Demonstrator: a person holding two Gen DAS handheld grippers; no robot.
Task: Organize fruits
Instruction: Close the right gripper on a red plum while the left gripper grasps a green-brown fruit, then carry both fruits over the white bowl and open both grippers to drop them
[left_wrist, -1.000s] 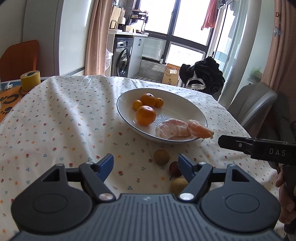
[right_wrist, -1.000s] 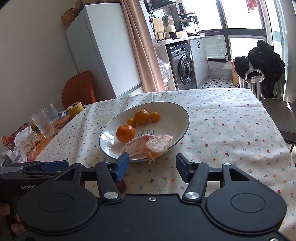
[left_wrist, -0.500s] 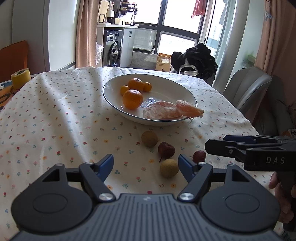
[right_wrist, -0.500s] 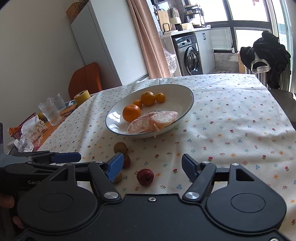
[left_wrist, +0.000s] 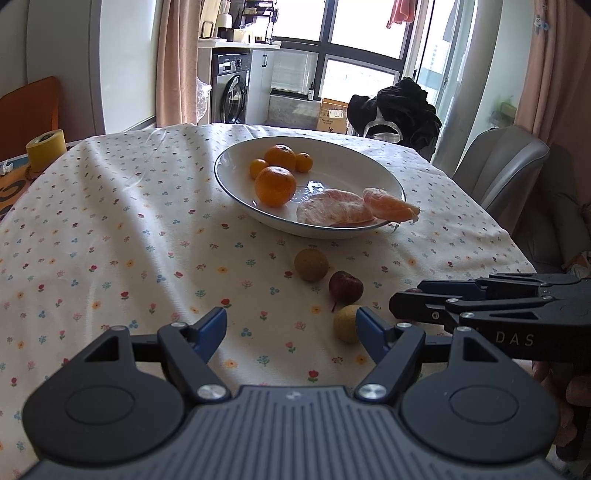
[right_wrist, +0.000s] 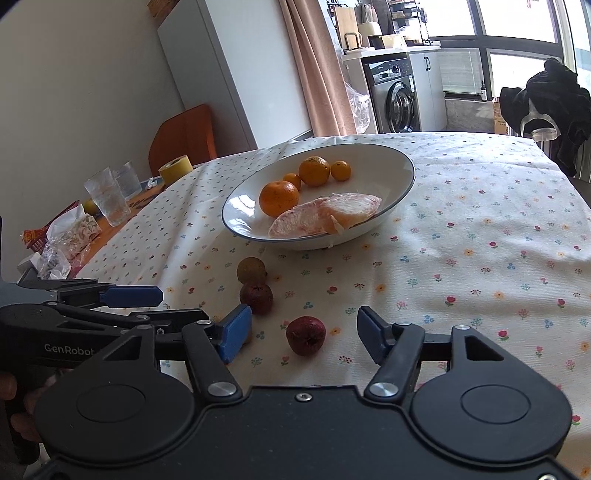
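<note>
Fruits: oranges (right_wrist: 279, 197) and peeled segments (right_wrist: 325, 219) already in bowl (right_wrist: 400, 158) | four small ones loose on tablecloth (right_wrist: 480, 240) | right gripper (right_wrist: 303, 334) jaws just narrowed, straddling red fruit (right_wrist: 306, 335), not touching | left gripper (left_wrist: 291, 330) open, empty

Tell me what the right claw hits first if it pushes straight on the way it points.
Most likely the dark red fruit on the tablecloth: it lies just ahead of the open right claw, between the fingertips' lines. Depth is unclear; the fingers might pass either side.

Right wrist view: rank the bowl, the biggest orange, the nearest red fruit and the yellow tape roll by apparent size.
1. Bowl
2. Biggest orange
3. Nearest red fruit, close to the camera, so unsure against the orange
4. Yellow tape roll, far off, so truly unsure
</note>
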